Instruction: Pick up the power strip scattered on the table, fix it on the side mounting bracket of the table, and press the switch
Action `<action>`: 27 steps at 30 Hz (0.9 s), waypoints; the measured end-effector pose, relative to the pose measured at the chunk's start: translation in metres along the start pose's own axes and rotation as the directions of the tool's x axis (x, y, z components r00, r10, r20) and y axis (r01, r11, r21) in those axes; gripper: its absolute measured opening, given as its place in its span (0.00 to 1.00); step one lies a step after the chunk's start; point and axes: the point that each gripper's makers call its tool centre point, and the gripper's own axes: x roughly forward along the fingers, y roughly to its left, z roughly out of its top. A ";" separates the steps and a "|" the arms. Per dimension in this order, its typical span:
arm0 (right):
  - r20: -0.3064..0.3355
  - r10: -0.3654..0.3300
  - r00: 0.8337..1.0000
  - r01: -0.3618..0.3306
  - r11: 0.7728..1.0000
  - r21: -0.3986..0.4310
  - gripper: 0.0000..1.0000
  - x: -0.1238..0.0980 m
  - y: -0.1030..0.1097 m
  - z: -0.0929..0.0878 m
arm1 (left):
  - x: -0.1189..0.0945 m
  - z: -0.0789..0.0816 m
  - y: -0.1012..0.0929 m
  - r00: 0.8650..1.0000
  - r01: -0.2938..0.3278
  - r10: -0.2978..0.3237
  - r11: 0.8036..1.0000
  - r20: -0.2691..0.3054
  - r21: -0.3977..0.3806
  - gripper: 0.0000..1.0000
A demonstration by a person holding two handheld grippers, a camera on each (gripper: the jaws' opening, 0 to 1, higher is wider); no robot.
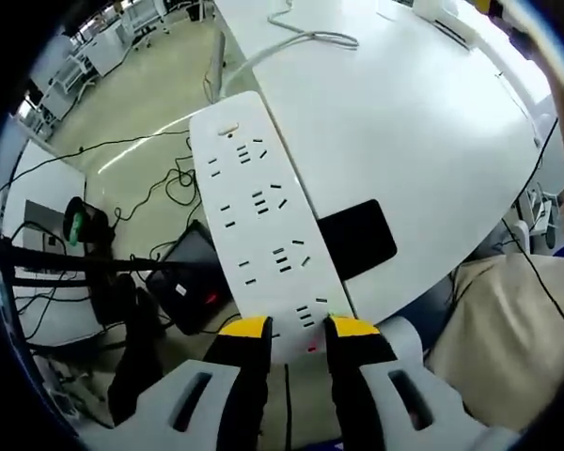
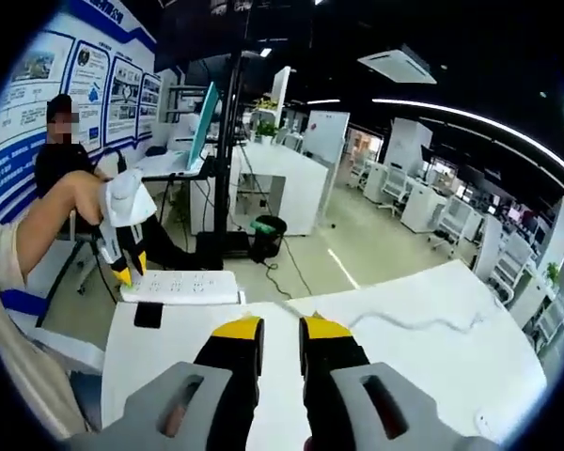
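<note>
Left gripper (image 1: 296, 329): yellow-tipped jaws clamped on near end of white power strip (image 1: 258, 211).
Power strip: held at edge of white table (image 1: 404, 141), beside black bracket (image 1: 357, 237).
Right gripper (image 2: 280, 331): jaws nearly together, empty, over table.
Cord (image 1: 301, 38): trails across far tabletop.

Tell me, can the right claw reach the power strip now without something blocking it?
Probably yes. The right claw hangs over bare white table, and nothing stands between it and the power strip, whose near end the left claw grips.
</note>
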 end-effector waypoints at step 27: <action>0.105 -0.168 0.980 0.157 0.982 0.102 0.15 -0.096 -0.036 -0.033 | 0.001 0.004 0.002 0.996 0.008 -0.006 1.000 0.094 -0.016 0.28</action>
